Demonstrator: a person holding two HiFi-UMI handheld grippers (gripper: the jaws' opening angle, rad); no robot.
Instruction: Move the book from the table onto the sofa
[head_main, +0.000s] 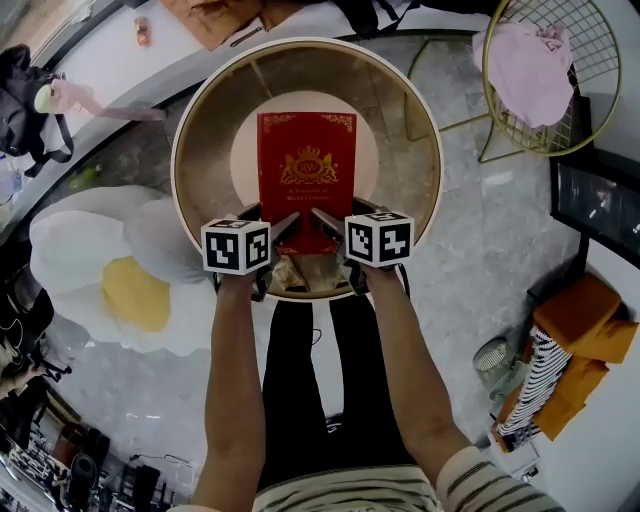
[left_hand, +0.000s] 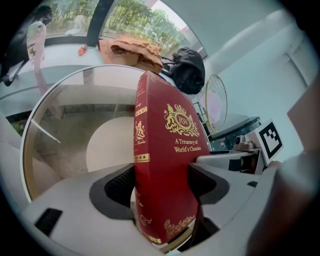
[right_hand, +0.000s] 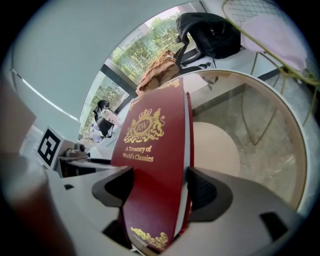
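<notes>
Book (head_main: 306, 165), red with a gold "RW" crest and the title "A Treasury of World's Classics", sits over the round glass table (head_main: 190, 130), its near edge toward the person. Both forearms reach forward side by side. Left gripper (head_main: 283, 229) and right gripper (head_main: 327, 221) each clamp that near edge, jaws pressed against both covers.
</notes>
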